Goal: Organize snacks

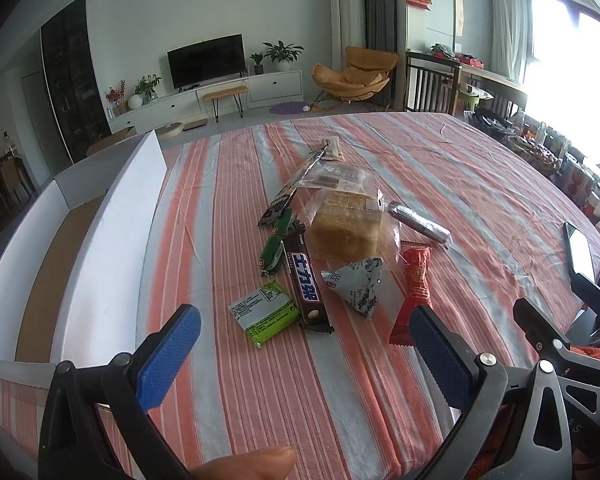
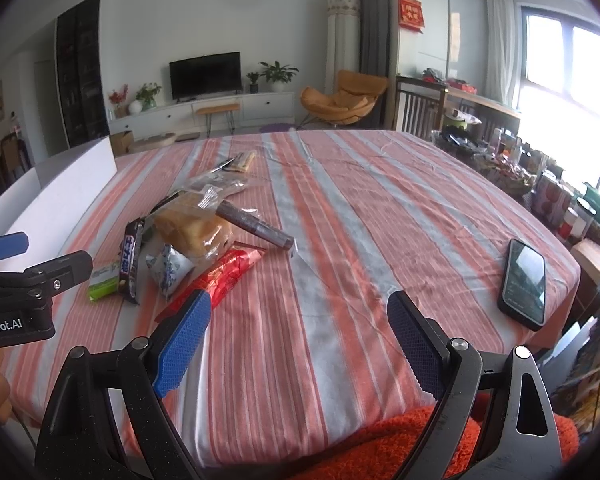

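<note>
Striped cloth in orange and grey covers the table, with a living room beyond. Snacks lie clustered at mid-table; a white box stands open at the left edge. Both tools hang empty above the near edge: the left gripper and the right gripper each have their jaws spread wide. Nothing looks sorted yet, so this seems the opening reach. The chocolate bar lies nearest the left gripper, its long axis running near to far, the far end tipped slightly left. Taking it likely means closing across its narrow width, then carrying it left to the box.
</note>
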